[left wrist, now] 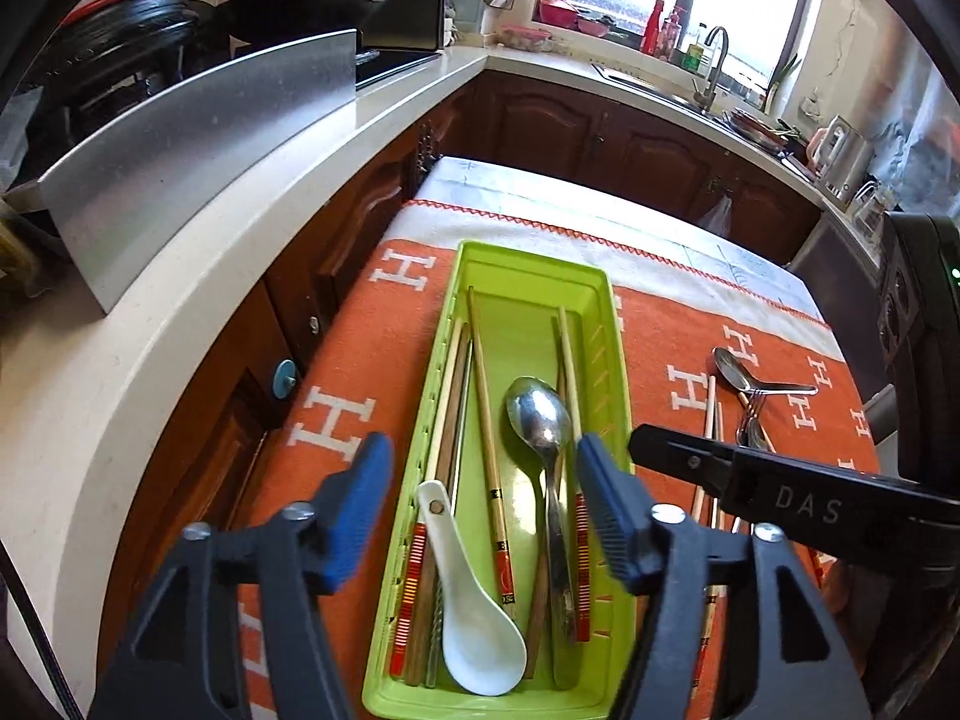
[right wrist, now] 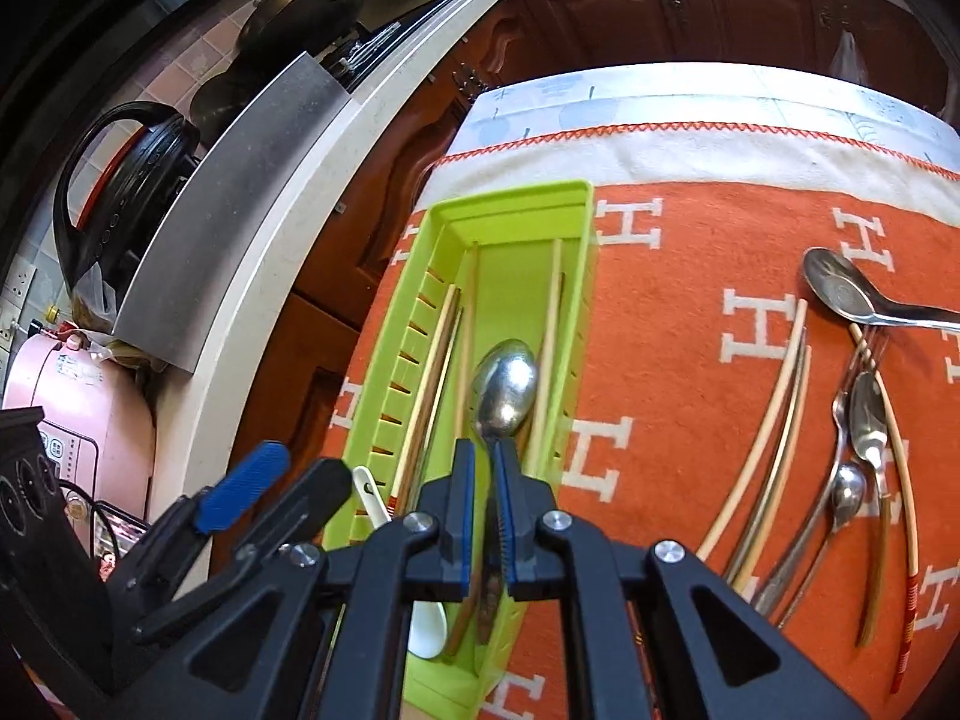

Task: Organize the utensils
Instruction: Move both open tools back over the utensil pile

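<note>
A green utensil tray (left wrist: 474,264) (right wrist: 516,204) lies on an orange cloth. It holds several chopsticks (left wrist: 483,396), a white ceramic spoon (left wrist: 468,618) and a metal spoon (left wrist: 540,420) (right wrist: 504,387). My left gripper (left wrist: 483,510) is open, with one finger on each side of the tray's near half. My right gripper (right wrist: 486,510) is shut on the metal spoon's handle, with the spoon lying in the tray. More metal spoons (right wrist: 840,294), a fork and chopsticks (right wrist: 774,420) lie loose on the cloth to the right of the tray.
The orange cloth (right wrist: 690,252) covers a small table beside a white kitchen counter (left wrist: 198,228). A steel panel (left wrist: 198,138), a wok and a pressure cooker stand on the counter at left. Brown cabinets and a sink (left wrist: 708,84) lie beyond the table.
</note>
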